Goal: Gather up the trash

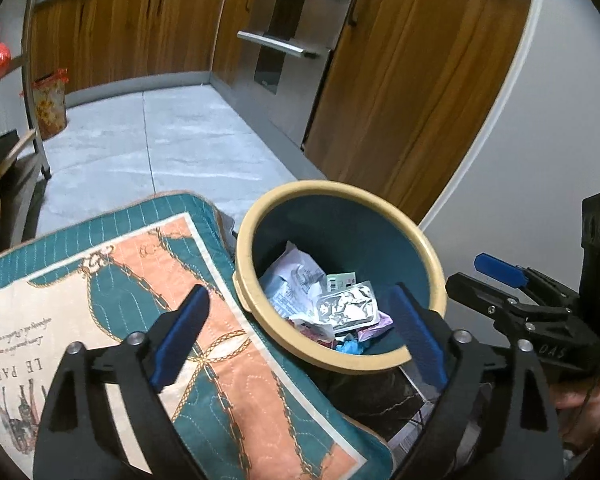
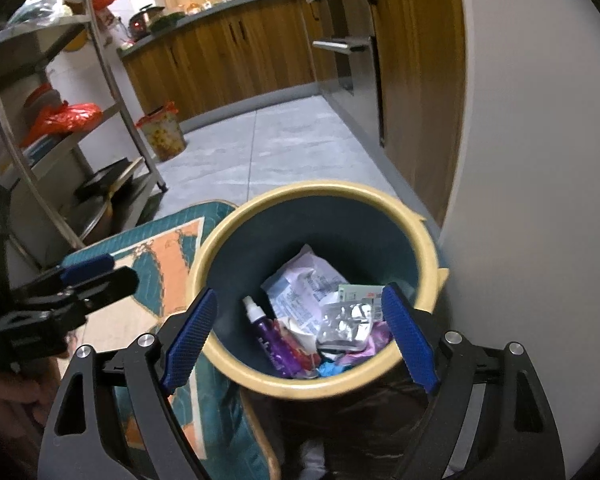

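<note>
Wastebasket (image 2: 428, 276) sits at 12 o'clock beneath my right gripper (image 2: 300, 340); I hold both it and left gripper (image 1: 296, 340) spread, empty, above collected wrappers (image 2: 304, 284).

Dim indoor light, heavy fisheye bending (dark vignetted corners), soft blur throughout

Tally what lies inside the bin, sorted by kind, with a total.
In the bin, as far as the pile shows:
Purple spray bottle: 1
White printed paper wrapper: 1
Silver foil blister pack: 1
Small printed card: 1
Blue crumpled scrap: 1
Total: 5 visible; more may lie underneath.
</note>
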Demonstrator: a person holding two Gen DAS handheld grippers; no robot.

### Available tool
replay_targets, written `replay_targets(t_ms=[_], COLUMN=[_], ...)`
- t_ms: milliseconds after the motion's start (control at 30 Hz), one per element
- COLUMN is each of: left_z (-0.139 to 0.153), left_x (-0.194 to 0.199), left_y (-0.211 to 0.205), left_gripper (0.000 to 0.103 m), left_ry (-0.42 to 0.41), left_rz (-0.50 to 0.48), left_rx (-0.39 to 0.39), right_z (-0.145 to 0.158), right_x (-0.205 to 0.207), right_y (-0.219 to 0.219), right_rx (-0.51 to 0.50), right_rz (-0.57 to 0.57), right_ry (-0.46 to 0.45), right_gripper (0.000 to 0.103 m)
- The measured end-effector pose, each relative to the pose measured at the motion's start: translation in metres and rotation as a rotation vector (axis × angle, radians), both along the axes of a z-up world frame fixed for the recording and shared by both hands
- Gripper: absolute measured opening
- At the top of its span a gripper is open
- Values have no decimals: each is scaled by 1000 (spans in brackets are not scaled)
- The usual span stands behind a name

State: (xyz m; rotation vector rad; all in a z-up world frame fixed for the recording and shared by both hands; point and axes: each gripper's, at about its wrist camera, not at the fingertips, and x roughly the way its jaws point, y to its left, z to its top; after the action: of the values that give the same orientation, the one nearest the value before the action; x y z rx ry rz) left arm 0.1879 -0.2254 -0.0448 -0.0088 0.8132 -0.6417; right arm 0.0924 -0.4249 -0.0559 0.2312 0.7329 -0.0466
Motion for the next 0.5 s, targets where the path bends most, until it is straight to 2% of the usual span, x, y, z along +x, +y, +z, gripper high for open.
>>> replay_targets(t_ms=[33, 500], left_z=[4, 25], left_x=[-4, -53], left_y=[0, 7], left_gripper=[98, 98], left_ry=[-8, -35], left_rz=[-5, -19], left_rx=[2, 18], right_z=[1, 33], right_x=[-3, -72], right_y=[-1, 10], right_rx=[1, -69], right_rz=[-6, -49], right_ry=[-2, -128], right_gripper=[85, 94])
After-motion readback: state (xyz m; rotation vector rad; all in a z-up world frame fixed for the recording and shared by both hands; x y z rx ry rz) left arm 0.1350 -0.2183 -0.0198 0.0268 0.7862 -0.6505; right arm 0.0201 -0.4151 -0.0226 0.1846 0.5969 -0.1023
